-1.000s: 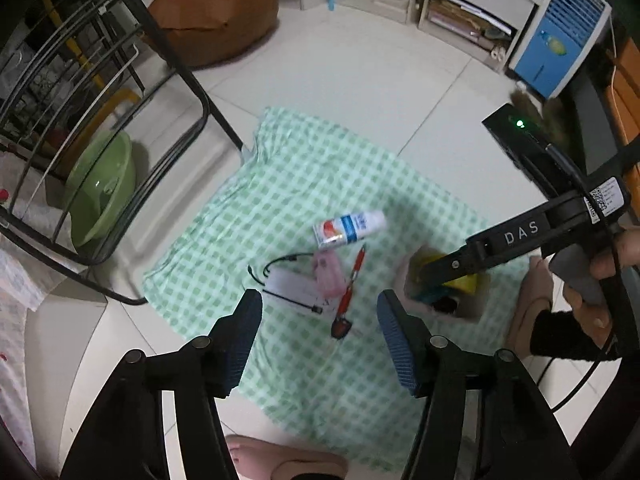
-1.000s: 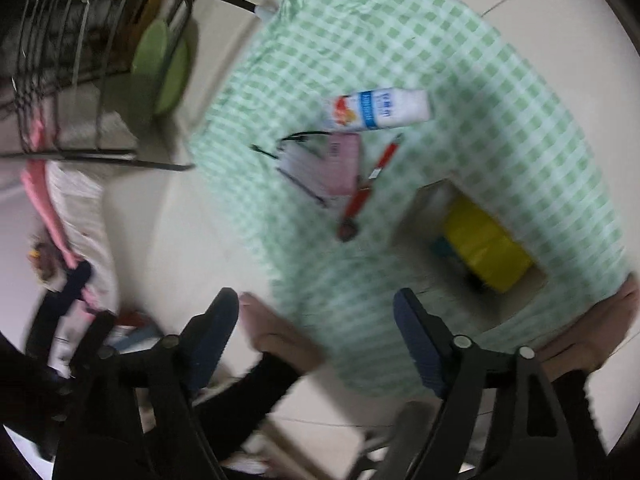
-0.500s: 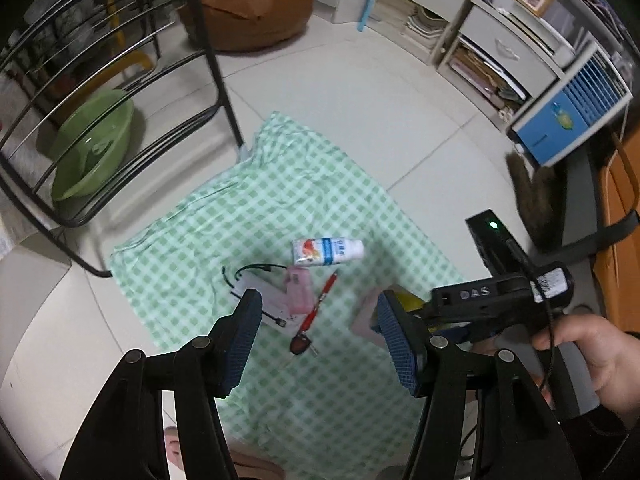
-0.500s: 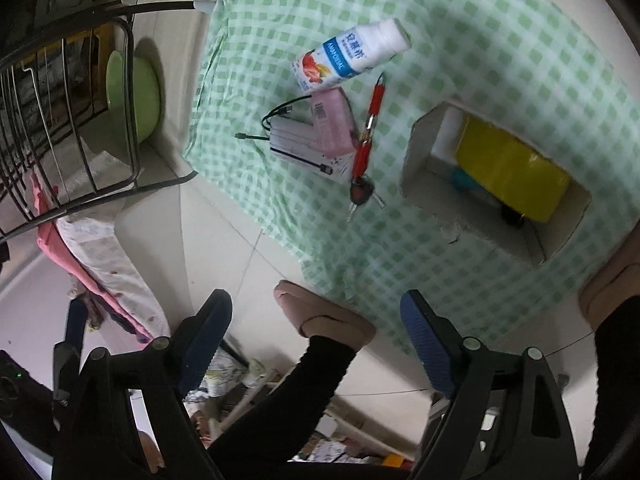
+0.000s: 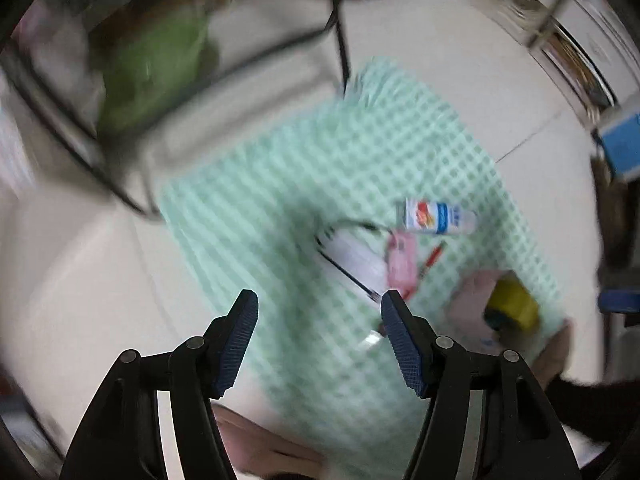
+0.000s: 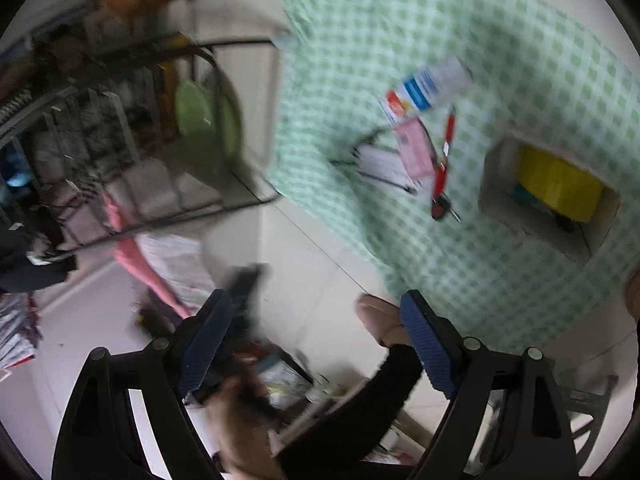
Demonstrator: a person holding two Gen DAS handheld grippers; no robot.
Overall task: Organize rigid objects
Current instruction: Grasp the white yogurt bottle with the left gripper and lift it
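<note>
A green checked cloth [image 5: 320, 184] lies on the floor. On it are a small white bottle [image 5: 438, 217], a pink card [image 5: 402, 264], a white box with a black cable [image 5: 352, 258] and a red pen [image 5: 432, 258]. A cardboard box [image 6: 500, 184] holds a yellow object [image 6: 560, 184]. The bottle [image 6: 424, 88], pen [image 6: 444, 156] and a red key [image 6: 440, 210] show in the right wrist view. My left gripper [image 5: 318, 336] is open and empty, high above the cloth. My right gripper [image 6: 316, 336] is open and empty, off the cloth's edge. Both views are blurred.
A black metal chair frame [image 5: 120, 184] and a green basin [image 5: 156, 60] stand left of the cloth. The person's slippered foot [image 6: 380, 316] is by the cloth's near edge. Shelves [image 5: 580, 60] and a blue-white appliance [image 5: 624, 148] stand at the far right.
Both grippers have swung fast, blurring the views. The left view has shifted so the objects sit further right. The right gripper no longer shows in the left view. Both jaws stay open.
</note>
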